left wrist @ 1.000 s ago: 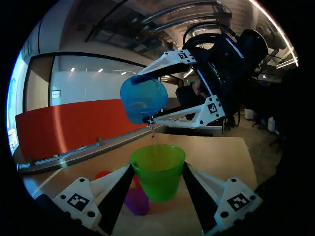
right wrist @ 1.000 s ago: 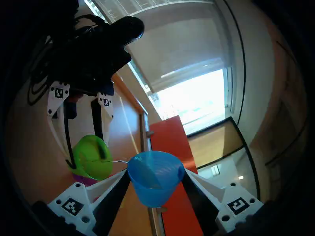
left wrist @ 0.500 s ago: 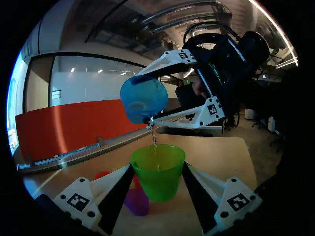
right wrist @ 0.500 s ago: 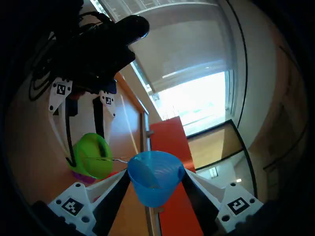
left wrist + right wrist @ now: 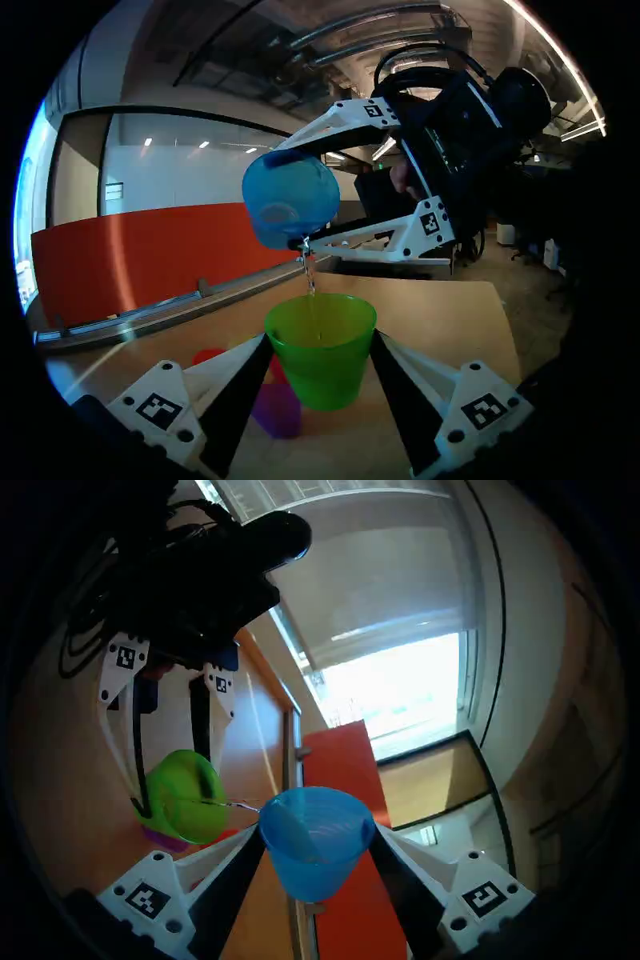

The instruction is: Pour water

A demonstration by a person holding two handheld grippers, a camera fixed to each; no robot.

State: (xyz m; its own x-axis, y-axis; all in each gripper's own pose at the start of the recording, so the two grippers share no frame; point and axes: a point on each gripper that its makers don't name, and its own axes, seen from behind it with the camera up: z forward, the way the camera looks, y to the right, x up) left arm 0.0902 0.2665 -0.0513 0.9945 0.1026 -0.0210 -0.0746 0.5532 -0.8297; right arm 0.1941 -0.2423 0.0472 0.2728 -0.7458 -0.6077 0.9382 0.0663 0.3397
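Observation:
My left gripper (image 5: 322, 364) is shut on an upright green cup (image 5: 322, 346) just above the wooden table (image 5: 448, 312). Above it the right gripper (image 5: 308, 192) holds a blue cup (image 5: 290, 198) tipped over, and a thin stream of water (image 5: 309, 274) falls from its rim into the green cup. In the right gripper view, my right gripper (image 5: 317, 856) is shut on the blue cup (image 5: 315, 840), tilted sideways, with the water thread (image 5: 236, 805) running to the green cup (image 5: 184, 797) held by the left gripper (image 5: 174, 792).
A purple cup (image 5: 278, 408) and a red object (image 5: 210, 354) sit on the table behind the green cup. An orange partition (image 5: 144, 252) with a rail runs along the table's far edge. A hand (image 5: 404, 178) holds the right gripper's dark body.
The blue cup has tipped slightly further and shifted a little; the water stream keeps falling into the green cup. The left gripper and green cup have stayed still.

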